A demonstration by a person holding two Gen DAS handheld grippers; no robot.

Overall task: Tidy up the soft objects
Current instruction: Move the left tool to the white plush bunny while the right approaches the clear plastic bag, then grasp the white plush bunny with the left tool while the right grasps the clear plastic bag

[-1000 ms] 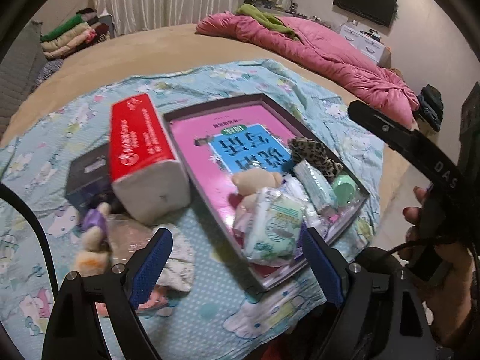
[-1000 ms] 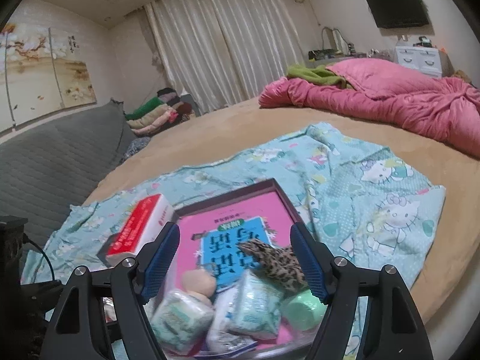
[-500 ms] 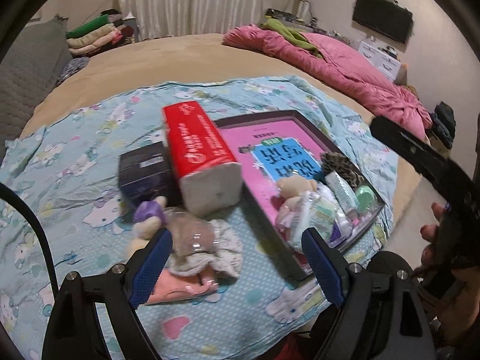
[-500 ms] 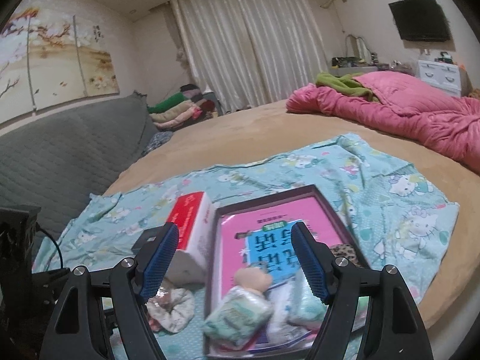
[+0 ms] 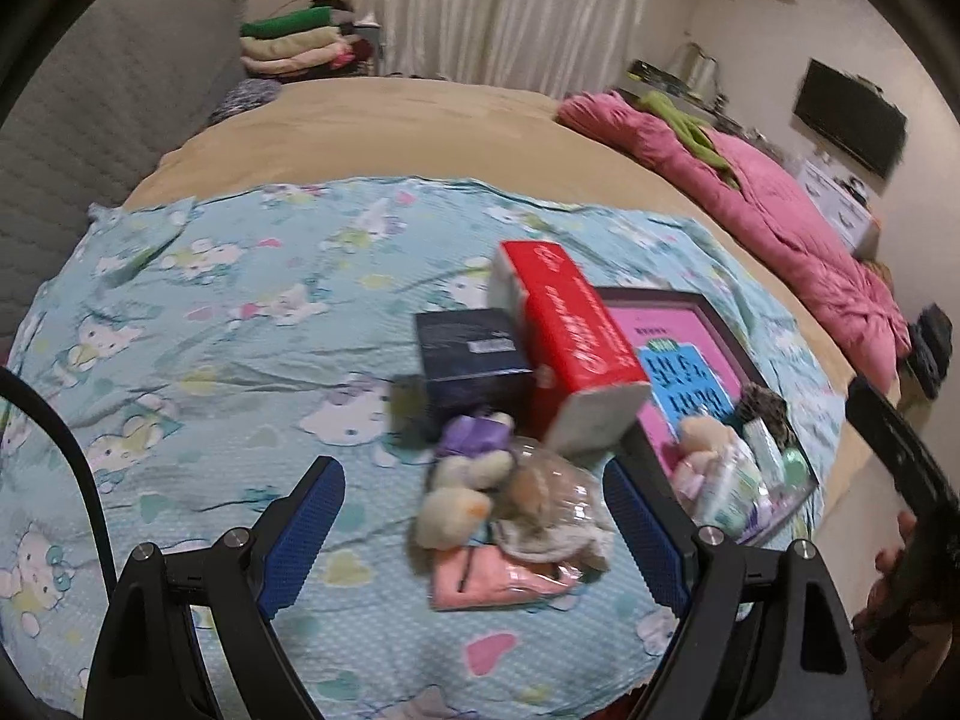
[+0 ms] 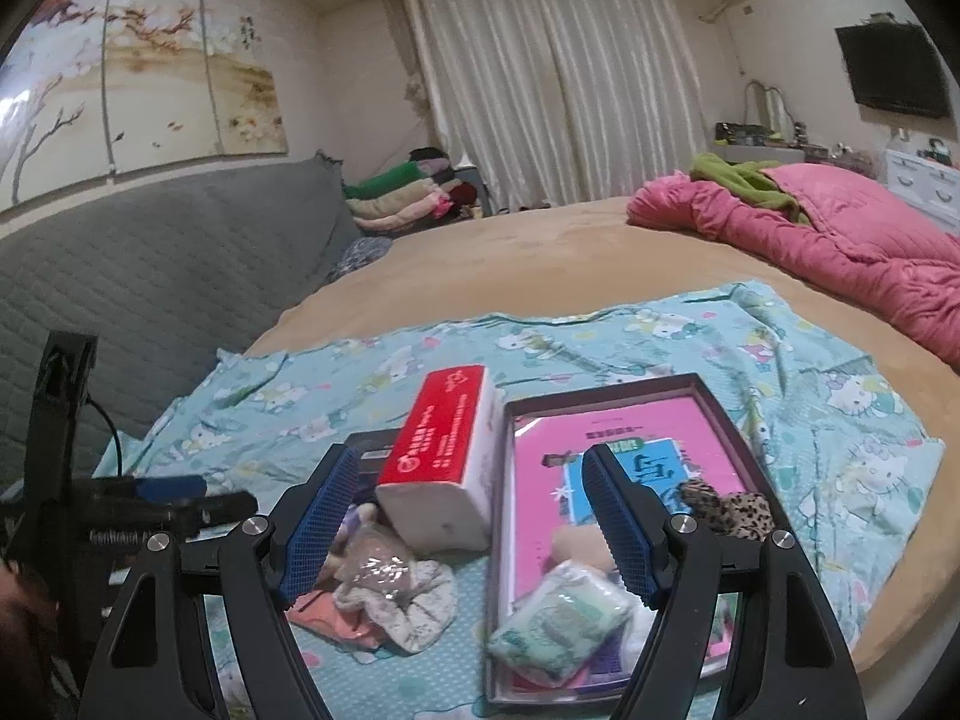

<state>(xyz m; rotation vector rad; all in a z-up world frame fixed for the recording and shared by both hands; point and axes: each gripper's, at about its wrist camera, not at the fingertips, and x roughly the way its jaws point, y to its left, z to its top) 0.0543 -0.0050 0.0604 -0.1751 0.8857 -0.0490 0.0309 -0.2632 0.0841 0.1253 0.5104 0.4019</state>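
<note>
A dark-rimmed tray (image 5: 660,299) (image 6: 600,391) with a pink book inside lies on the blue Hello Kitty cloth. Its near end holds tissue packs (image 6: 561,618), a beige plush (image 5: 699,433) and a leopard scrunchie (image 6: 729,509). Left of the tray lies a pile: a small plush toy (image 5: 462,495), a scrunchie in clear wrap (image 5: 555,504) (image 6: 396,591) and a pink packet (image 5: 480,582). My left gripper (image 5: 474,531) is open and empty just above the pile. My right gripper (image 6: 468,519) is open and empty, above the pile and the tray's near end.
A red and white tissue box (image 5: 570,348) (image 6: 447,450) and a dark box (image 5: 474,354) lie beside the tray. The cloth (image 5: 210,324) covers a tan bed. A pink duvet (image 6: 840,228) is at the far right, a grey headboard (image 6: 150,264) at the left.
Both views have swung left: the tray has shifted right in both, and the pile now sits between my left gripper's fingers. Both grippers stay open and empty.
</note>
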